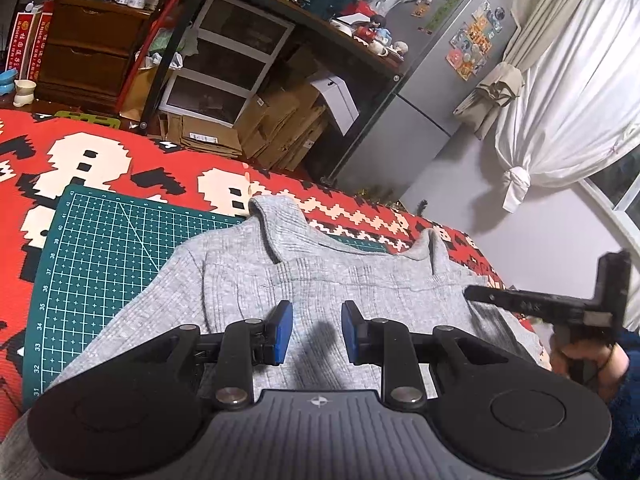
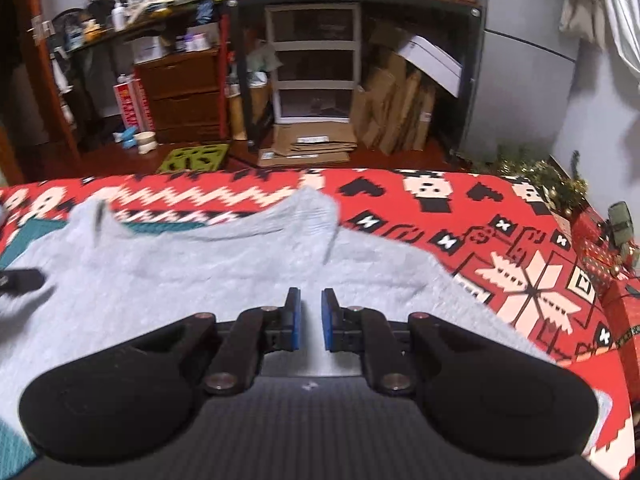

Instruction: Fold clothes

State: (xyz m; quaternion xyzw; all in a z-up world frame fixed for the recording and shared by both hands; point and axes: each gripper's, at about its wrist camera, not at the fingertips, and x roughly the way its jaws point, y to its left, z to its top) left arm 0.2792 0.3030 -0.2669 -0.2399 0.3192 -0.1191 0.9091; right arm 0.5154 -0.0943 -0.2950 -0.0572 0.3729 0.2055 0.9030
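Left wrist view: the left gripper [image 1: 316, 330] hovers over the grey sweater [image 1: 240, 280], its 2 blue pads well apart and empty. The sweater lies flat across the green cutting mat [image 1: 108, 248] and red patterned blanket [image 1: 120, 152], collar toward 12 o'clock. At 3 o'clock sits the right gripper [image 1: 552, 304] (jaw gap hidden here).

Right wrist view: the right gripper [image 2: 311, 318] hangs above the sweater [image 2: 180, 280], pads slightly parted, gripping nothing; blanket [image 2: 480, 220] at 2 o'clock.

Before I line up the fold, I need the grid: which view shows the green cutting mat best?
The left wrist view: the green cutting mat shows its grid and numbers beside the grey sweater. The right wrist view shows only blurred teal slivers.
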